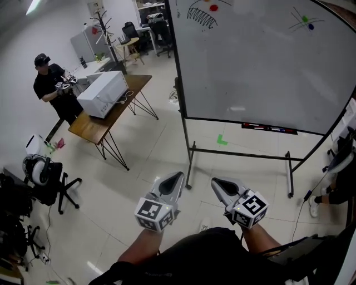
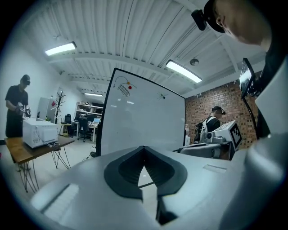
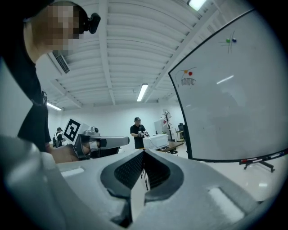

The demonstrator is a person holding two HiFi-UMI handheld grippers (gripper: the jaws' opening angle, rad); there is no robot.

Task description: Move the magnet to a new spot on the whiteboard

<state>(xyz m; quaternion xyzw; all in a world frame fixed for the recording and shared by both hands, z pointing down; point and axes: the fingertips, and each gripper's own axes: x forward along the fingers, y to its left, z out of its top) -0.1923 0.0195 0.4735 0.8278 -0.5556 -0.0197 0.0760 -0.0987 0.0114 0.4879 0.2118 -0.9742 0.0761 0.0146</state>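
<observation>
The whiteboard point(image 1: 250, 61) stands on a wheeled frame ahead of me. Near its top left sits a red magnet point(image 1: 214, 8) by a scribble, and a green magnet point(image 1: 305, 19) and a blue one point(image 1: 311, 25) sit at the top right. The red magnet point(image 2: 130, 87) also shows in the left gripper view, and the red point(image 3: 190, 73) and green point(image 3: 227, 41) ones in the right gripper view. My left gripper point(image 1: 177, 177) and right gripper point(image 1: 216, 182) are held low, side by side, well short of the board. Both are shut with nothing in them.
A wooden table point(image 1: 105, 125) with a white box point(image 1: 103, 93) stands at the left, with a person point(image 1: 53, 83) behind it. An office chair point(image 1: 47, 181) is at the lower left. The board's marker tray point(image 1: 270, 128) and stand leg point(image 1: 191, 164) are ahead. Another person point(image 1: 339, 167) is at the right edge.
</observation>
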